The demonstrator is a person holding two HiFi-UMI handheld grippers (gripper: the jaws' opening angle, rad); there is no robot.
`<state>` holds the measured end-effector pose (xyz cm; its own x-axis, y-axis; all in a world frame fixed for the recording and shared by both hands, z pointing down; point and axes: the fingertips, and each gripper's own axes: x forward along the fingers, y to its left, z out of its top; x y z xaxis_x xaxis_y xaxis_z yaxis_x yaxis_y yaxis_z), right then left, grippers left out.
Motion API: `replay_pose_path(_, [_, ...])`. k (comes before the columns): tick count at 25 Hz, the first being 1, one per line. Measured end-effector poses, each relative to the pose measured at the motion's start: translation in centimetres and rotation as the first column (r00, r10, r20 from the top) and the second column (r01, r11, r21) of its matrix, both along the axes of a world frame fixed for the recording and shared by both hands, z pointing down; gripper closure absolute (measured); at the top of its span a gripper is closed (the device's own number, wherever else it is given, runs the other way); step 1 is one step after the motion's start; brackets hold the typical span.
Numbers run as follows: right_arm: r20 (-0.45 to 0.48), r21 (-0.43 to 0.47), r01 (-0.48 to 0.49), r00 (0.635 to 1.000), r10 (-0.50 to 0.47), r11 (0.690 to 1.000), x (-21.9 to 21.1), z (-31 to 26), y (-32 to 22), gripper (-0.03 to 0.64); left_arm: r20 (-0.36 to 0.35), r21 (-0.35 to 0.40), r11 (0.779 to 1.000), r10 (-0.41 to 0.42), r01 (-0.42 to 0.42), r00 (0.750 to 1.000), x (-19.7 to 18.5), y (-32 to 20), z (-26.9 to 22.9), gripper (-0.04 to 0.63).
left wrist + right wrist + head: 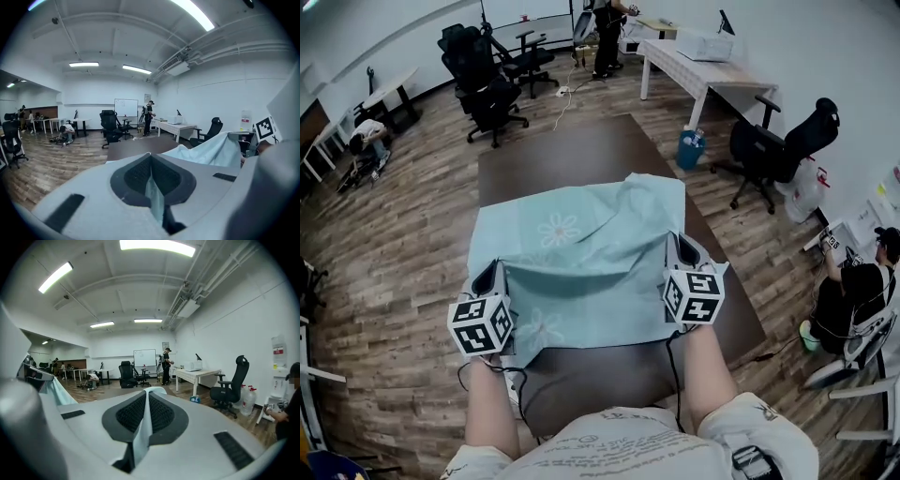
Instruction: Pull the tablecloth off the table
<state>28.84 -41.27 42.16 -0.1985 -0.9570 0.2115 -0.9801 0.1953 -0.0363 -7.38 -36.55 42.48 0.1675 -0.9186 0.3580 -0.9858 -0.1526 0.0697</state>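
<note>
A pale turquoise tablecloth (581,258) with white flower prints lies bunched over the near half of a dark brown table (572,150). My left gripper (494,274) is shut on the cloth's near left corner, and the fabric (154,199) shows pinched between its pads. My right gripper (682,249) is shut on the near right corner, with a strip of cloth (140,427) squeezed between its pads. Both corners are lifted off the table, and the cloth sags between them. The cloth's far edge is folded back near the table's middle.
Black office chairs (492,89) stand beyond the table on the wood floor. A white desk (703,70) is at the back right, with a blue bin (691,148) beside it. Another chair (778,150) and a seated person (858,281) are to the right. People stand at the far wall.
</note>
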Motion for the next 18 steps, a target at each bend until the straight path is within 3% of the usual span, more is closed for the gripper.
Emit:
replay_pose_path(5, [0.015, 0.081, 0.006, 1.0, -0.007, 0.997, -0.6, -4.1, 3.6, 0.601, 0.016, 0.068, 0.996, 0.062, -0.063, 0.998, 2.7, 2.5, -3.7, 0.586])
replay_pose_path(10, [-0.017, 0.154, 0.052, 0.999, -0.05, 0.987, -4.1, -7.7, 6.8, 0.601, 0.002, 0.124, 0.988, 0.088, -0.088, 0.996, 3.4, 4.5, -6.5, 0.586])
replay_pose_path(18, [0.0, 0.228, 0.082, 0.996, -0.085, 0.97, -6.6, -11.6, 8.8, 0.601, 0.003, 0.201, 0.971, 0.131, -0.129, 0.991, 5.2, 5.6, -10.1, 0.586])
